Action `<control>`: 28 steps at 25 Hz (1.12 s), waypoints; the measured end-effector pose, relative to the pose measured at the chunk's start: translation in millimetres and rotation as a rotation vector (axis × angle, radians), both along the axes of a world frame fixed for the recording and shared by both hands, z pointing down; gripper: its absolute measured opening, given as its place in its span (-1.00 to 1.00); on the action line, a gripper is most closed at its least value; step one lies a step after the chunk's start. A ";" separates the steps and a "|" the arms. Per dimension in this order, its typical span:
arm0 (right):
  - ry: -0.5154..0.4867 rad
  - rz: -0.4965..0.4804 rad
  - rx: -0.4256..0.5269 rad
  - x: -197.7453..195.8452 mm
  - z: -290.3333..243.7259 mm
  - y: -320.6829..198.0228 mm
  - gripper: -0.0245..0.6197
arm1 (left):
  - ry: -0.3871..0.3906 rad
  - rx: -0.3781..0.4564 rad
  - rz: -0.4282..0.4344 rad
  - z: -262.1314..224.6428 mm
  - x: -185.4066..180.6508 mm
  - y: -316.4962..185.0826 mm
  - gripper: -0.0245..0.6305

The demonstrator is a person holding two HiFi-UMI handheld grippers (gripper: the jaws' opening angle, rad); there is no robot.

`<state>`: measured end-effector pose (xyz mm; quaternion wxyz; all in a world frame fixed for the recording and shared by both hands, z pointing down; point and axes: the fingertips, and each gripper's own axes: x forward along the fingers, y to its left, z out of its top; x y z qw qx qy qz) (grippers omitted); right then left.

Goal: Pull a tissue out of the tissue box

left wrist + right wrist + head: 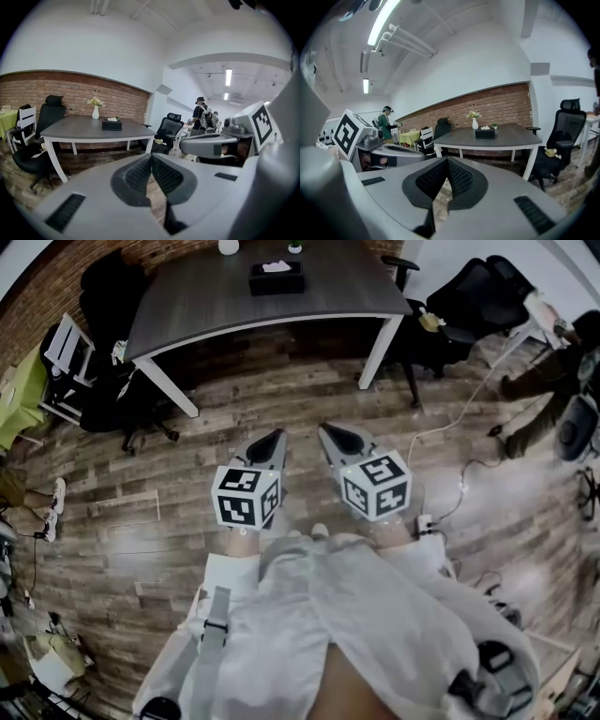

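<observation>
A black tissue box (277,277) with a white tissue sticking out of its top stands on the grey table (197,306) far ahead. The same tissue box (112,124) shows small in the left gripper view, and as the tissue box (485,133) in the right gripper view. My left gripper (275,440) and right gripper (329,434) hang side by side over the wooden floor, well short of the table. Both are shut with nothing between their jaws. In the left gripper view the left gripper (150,157) has its pads together, and in the right gripper view so does the right gripper (447,161).
A white vase (95,112) with flowers stands on the table behind the box. Black office chairs (112,296) flank the table on both sides. A cable (450,418) runs across the floor on the right. A person (202,115) stands further off.
</observation>
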<state>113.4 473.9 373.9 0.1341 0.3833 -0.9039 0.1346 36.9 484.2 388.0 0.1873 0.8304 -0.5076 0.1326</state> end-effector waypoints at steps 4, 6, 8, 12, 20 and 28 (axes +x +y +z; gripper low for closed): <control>-0.036 -0.016 0.025 -0.9 -4.5 1.6 -0.91 | 0.023 0.014 -0.006 -0.1 2.5 0.2 -0.91; -0.088 -0.020 0.040 1.6 -9.3 3.3 -0.91 | 0.060 0.039 0.012 -2.8 7.6 2.0 -0.91; -0.128 -0.030 0.039 7.2 -10.3 4.3 -0.91 | 0.088 0.060 0.040 -4.8 14.3 3.7 -0.91; -0.142 -0.038 0.028 21.2 -4.5 -1.2 -0.91 | 0.058 0.091 0.039 -4.1 20.1 -1.8 -0.91; -0.136 -0.046 -0.004 37.1 13.4 1.5 -0.90 | 0.037 0.040 0.003 18.9 34.1 1.3 -0.91; -0.108 -0.027 -0.044 31.2 27.0 -33.9 -0.67 | 0.031 0.022 -0.048 27.0 16.2 -31.4 -0.90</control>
